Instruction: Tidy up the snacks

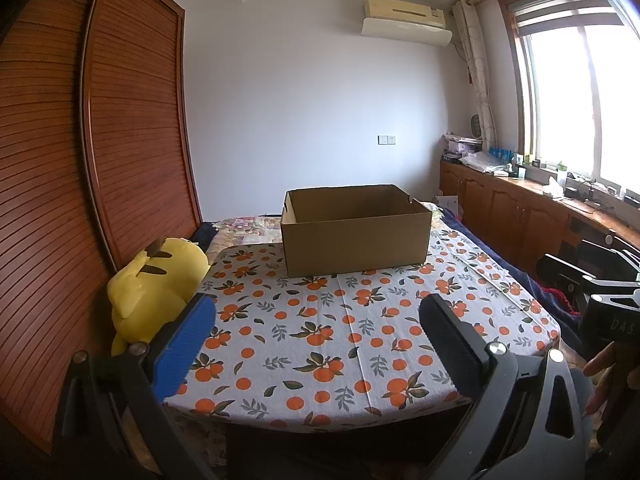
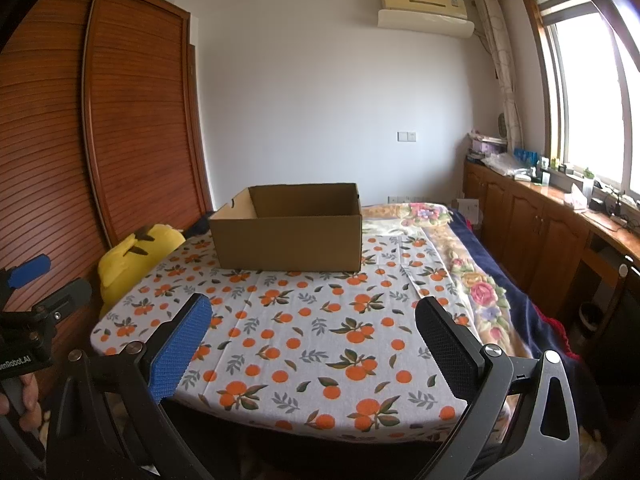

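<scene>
We see one cardboard box [image 1: 354, 236] on the worktop [image 1: 360, 344], brown and open-topped. Our left claw [image 1: 316, 332] and right claw [image 2: 314, 332] both gape wide, holding nothing.

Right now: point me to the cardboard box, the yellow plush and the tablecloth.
cardboard box [image 1: 354, 246]: left wrist view, on its near outer wall.
yellow plush [image 1: 152, 280]: left wrist view, on its body.
tablecloth [image 2: 304, 344]: right wrist view, on the bare printed middle.

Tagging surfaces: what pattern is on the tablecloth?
White tablecloth printed with oranges and green leaves; clearest in the right wrist view.
</scene>
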`<control>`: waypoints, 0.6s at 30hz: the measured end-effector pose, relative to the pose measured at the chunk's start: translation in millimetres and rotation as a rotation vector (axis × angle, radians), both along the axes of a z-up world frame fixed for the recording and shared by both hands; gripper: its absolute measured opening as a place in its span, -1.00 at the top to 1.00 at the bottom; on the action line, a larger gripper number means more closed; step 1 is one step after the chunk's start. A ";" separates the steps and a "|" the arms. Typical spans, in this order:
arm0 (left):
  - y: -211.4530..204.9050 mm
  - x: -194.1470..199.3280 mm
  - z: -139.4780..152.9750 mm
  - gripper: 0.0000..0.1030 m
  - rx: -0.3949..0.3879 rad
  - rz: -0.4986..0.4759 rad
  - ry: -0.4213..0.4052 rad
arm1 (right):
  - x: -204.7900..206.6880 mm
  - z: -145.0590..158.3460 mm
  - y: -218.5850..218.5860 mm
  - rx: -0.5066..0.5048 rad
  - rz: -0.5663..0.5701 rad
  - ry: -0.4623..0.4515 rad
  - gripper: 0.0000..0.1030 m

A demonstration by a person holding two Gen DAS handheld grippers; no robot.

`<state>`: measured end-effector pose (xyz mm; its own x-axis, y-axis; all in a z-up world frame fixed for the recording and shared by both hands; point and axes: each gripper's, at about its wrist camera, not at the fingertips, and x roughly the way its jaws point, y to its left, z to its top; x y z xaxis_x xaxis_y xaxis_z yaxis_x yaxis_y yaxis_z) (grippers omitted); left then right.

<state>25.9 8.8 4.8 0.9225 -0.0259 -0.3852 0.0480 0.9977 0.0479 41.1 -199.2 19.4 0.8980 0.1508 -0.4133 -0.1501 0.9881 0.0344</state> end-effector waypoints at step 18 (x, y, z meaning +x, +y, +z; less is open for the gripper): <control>2.1 -1.7 1.5 -0.99 0.002 0.003 -0.005 | -0.3 0.2 0.7 -0.001 0.000 -0.001 -1.00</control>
